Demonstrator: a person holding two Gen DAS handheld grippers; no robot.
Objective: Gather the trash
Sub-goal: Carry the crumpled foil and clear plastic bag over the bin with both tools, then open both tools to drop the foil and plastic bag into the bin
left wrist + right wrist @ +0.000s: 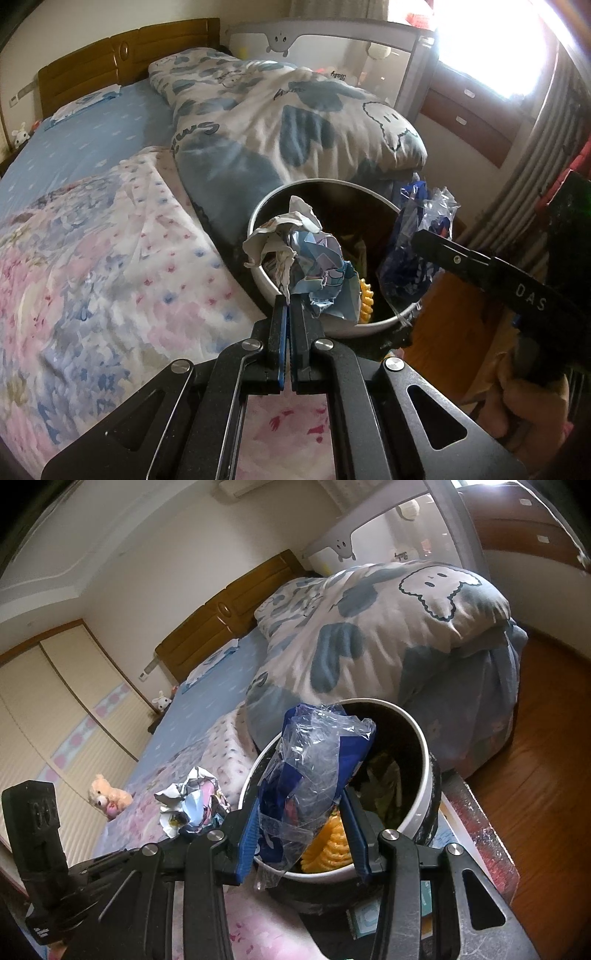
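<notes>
Left gripper (288,301) is clenching crumpled paper (295,254) above the near rim of the white bin (258,218); right gripper (301,827) is gripping a blue plastic bag (314,768) over the bin, which is sitting against the bed (92,240) edge. Cartoon duvet (288,110) is bunching behind; wooden headboard (122,51) is standing beyond.

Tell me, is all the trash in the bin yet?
Some is: a yellow ridged piece already lies inside the bin. Two pieces are in hand. The left gripper is shut on crumpled paper above the rim, and the right gripper holds a plastic wrapper over the opening. Both remain to be dropped.
</notes>
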